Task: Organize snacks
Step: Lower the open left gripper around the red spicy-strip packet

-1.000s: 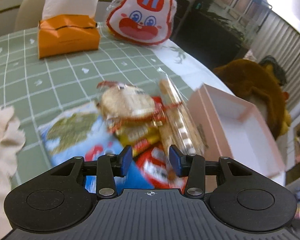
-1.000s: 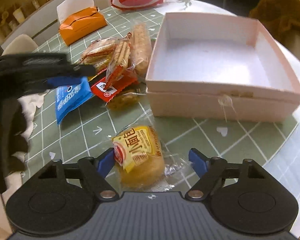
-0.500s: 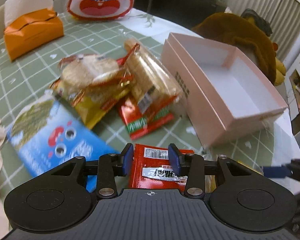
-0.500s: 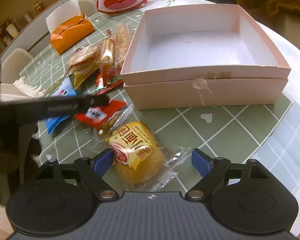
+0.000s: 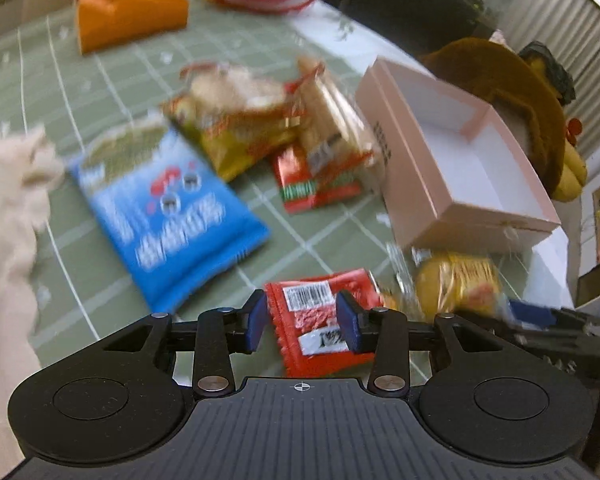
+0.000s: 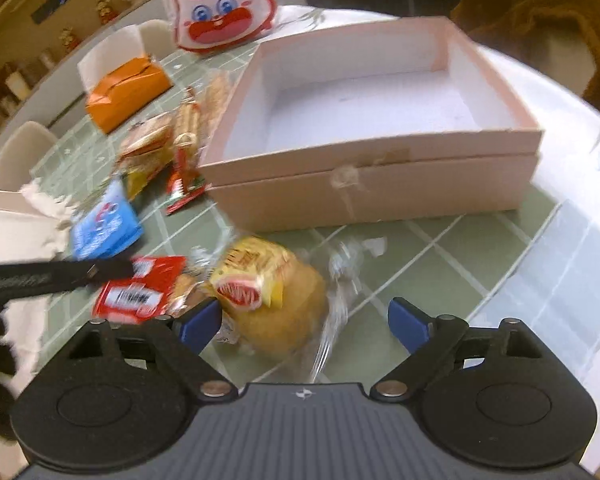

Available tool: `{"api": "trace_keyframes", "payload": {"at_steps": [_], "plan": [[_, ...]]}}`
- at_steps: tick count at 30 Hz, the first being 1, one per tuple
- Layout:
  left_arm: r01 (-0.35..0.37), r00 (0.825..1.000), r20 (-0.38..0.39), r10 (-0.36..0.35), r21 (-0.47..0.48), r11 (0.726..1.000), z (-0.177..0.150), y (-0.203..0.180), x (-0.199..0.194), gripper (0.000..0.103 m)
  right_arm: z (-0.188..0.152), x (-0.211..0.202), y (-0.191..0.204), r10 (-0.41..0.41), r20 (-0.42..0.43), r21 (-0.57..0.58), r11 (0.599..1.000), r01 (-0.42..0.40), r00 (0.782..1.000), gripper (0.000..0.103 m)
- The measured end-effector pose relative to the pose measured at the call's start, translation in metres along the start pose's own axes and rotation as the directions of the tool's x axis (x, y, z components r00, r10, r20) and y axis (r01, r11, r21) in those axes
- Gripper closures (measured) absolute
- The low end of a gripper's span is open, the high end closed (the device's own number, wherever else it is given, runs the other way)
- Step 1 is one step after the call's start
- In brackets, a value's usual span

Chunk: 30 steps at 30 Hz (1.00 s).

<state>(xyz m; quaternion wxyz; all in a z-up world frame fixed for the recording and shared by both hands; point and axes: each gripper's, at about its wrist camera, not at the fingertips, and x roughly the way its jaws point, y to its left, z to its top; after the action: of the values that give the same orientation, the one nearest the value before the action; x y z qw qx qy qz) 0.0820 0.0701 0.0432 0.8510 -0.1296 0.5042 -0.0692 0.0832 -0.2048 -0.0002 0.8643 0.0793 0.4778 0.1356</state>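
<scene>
My left gripper (image 5: 301, 321) stands with its jaws partly apart around a red snack packet (image 5: 320, 316) that lies on the green tablecloth; the pads sit at its two sides. The packet also shows in the right wrist view (image 6: 134, 290). My right gripper (image 6: 306, 322) is wide open over a yellow wrapped cake (image 6: 272, 296), also seen in the left wrist view (image 5: 456, 280). An empty pink box (image 6: 380, 184) stands beyond it, also in the left wrist view (image 5: 416, 184). A blue snack bag (image 5: 168, 216) and a pile of biscuit packs (image 5: 268, 128) lie left of the box.
An orange tissue box (image 5: 130, 8) and a white-and-red rabbit bag (image 6: 220, 4) stand at the far side. A brown plush toy (image 5: 512, 92) sits behind the pink box. A cream cloth (image 5: 4, 220) lies at the left. The table's edge runs at the right.
My left gripper has drawn back toward the near edge with the red packet between its jaws. My right gripper has come closer over the yellow cake and stays open.
</scene>
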Motion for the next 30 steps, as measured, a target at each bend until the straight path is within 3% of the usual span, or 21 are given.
{"api": "trace_keyframes", "payload": {"at_steps": [5, 9, 17, 23, 30], "plan": [[0.031, 1.000, -0.003, -0.031, -0.011, 0.999, -0.007, -0.004, 0.011, 0.057, -0.007, 0.000, 0.004, -0.079, -0.003, -0.033, 0.996, 0.079, 0.997, 0.012], [0.160, 0.986, -0.031, -0.162, -0.048, 0.986, -0.002, -0.005, 0.012, 0.057, -0.017, -0.006, -0.002, -0.123, -0.017, -0.029, 0.992, 0.122, 0.992, 0.012], [0.172, 0.980, 0.122, -0.159, -0.096, 0.981, 0.020, 0.000, 0.005, 0.057, -0.022, -0.030, -0.023, -0.190, 0.016, 0.017, 0.982, 0.190, 0.982, 0.012], [0.137, 0.990, 0.038, -0.138, 0.025, 0.990, 0.015, -0.014, 0.035, 0.061, -0.025, -0.042, -0.023, -0.179, 0.036, 0.013, 0.984, 0.178, 0.983, 0.012], [0.174, 0.985, -0.026, -0.172, 0.135, 0.976, -0.019, -0.021, 0.012, 0.062, -0.022, -0.044, -0.004, -0.089, 0.031, -0.022, 0.996, 0.090, 0.996, 0.012]]}}
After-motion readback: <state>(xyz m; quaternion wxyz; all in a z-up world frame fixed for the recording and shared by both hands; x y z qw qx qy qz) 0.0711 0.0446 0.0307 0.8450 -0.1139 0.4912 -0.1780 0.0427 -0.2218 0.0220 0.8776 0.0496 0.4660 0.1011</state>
